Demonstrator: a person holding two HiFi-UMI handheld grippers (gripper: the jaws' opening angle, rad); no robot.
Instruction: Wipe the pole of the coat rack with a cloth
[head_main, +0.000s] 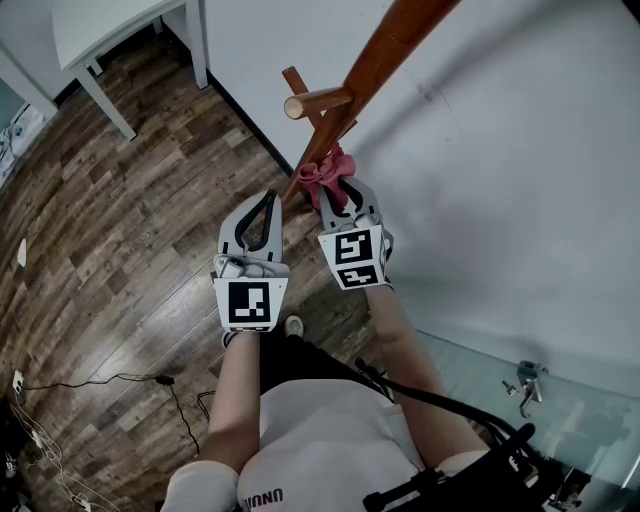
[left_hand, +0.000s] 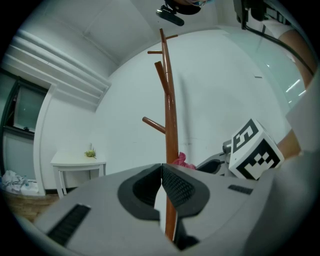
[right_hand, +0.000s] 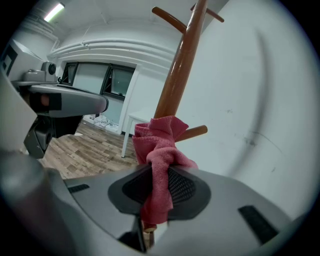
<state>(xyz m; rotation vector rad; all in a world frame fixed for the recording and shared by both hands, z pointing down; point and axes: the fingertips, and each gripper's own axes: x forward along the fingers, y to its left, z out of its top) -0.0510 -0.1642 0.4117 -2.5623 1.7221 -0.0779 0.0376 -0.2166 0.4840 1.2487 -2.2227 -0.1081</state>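
The brown wooden coat rack pole (head_main: 372, 72) rises against the white wall, with pegs (head_main: 318, 101) sticking out. A pink cloth (head_main: 325, 172) is pressed against the pole low down, and my right gripper (head_main: 337, 192) is shut on it. In the right gripper view the cloth (right_hand: 159, 150) bunches between the jaws with the pole (right_hand: 181, 67) right behind it. My left gripper (head_main: 260, 215) is beside the pole's lower part, shut with nothing in it. In the left gripper view the pole (left_hand: 170, 120) stands just past the closed jaws (left_hand: 161, 172).
A white table (head_main: 110, 30) stands at the back left on the wood floor (head_main: 120, 230). Cables (head_main: 150, 382) lie on the floor at lower left. A glass surface (head_main: 560, 400) with a metal fitting is at the right. The white wall (head_main: 500, 150) is right behind the rack.
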